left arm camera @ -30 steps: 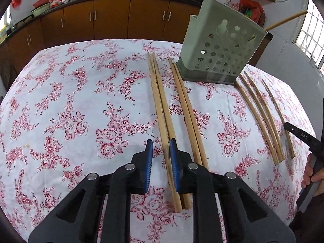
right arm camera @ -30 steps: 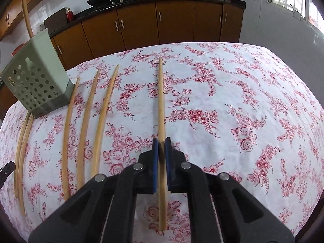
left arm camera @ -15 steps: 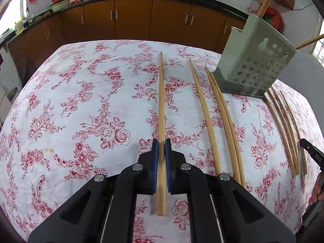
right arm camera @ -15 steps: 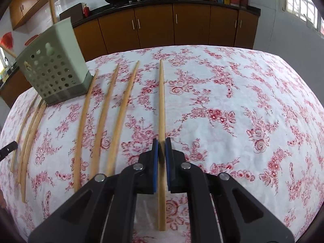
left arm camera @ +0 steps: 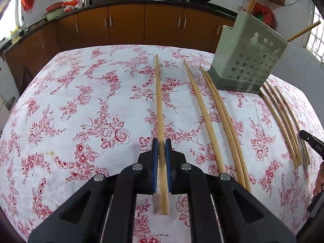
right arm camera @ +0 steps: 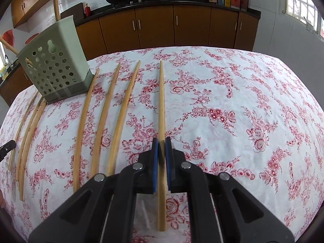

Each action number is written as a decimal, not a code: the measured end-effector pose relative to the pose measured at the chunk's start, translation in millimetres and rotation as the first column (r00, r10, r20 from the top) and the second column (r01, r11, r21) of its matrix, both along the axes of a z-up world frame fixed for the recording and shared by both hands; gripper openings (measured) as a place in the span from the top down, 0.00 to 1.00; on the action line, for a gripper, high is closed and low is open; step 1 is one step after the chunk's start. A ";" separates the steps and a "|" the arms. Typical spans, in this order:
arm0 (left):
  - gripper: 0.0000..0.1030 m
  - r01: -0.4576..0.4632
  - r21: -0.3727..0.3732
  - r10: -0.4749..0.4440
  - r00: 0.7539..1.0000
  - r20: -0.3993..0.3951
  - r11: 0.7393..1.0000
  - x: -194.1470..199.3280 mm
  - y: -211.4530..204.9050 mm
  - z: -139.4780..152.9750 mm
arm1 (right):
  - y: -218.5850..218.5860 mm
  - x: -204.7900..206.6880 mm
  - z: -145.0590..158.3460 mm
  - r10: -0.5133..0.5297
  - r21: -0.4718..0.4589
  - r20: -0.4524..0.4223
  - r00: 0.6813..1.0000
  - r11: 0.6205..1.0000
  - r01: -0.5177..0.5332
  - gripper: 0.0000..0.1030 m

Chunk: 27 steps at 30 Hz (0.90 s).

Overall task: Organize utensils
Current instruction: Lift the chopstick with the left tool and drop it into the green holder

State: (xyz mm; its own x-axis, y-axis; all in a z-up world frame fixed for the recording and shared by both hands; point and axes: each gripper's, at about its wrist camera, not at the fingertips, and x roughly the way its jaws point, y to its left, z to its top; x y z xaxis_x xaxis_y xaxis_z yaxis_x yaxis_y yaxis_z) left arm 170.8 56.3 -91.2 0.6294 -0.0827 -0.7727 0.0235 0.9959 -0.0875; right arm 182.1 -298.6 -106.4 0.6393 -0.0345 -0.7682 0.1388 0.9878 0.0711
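Note:
My left gripper (left arm camera: 161, 143) is shut on a long wooden chopstick (left arm camera: 159, 101) held just above the floral tablecloth. My right gripper (right arm camera: 161, 141) is shut on another wooden chopstick (right arm camera: 161, 101). A grey perforated utensil holder (left arm camera: 246, 56) stands at the back of the table with two sticks poking out; it also shows in the right wrist view (right arm camera: 54, 64). Three loose chopsticks (left arm camera: 214, 121) lie between the left gripper and the holder, and several more (left arm camera: 283, 121) lie beyond it. In the right wrist view three chopsticks (right arm camera: 105, 117) lie left of the held one.
The table (left arm camera: 70, 111) has a white cloth with red flowers. Brown kitchen cabinets (left arm camera: 125, 26) and a black counter with woks run behind it. The other gripper's tip (left arm camera: 311, 143) shows at the right edge of the left wrist view.
The left gripper closed on a chopstick and shifted it left, away from its neighbours. The right gripper stayed shut on its chopstick and swung slightly, bringing the holder closer in view.

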 end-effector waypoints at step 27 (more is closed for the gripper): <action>0.92 -0.013 0.057 0.013 1.000 -0.003 0.998 -13.0 -3.8 0.1 | 4.7 -18.6 1.3 0.019 -0.021 -0.009 1.000 1.000 -0.019 0.92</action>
State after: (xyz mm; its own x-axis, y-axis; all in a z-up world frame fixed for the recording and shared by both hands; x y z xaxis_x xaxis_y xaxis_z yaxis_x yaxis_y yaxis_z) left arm 157.8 52.6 -91.1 0.6276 -0.0307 -0.7780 0.0105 0.9995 -0.0311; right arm 163.5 -293.9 -105.1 0.6334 -0.0386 -0.7728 0.1209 0.9914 0.0496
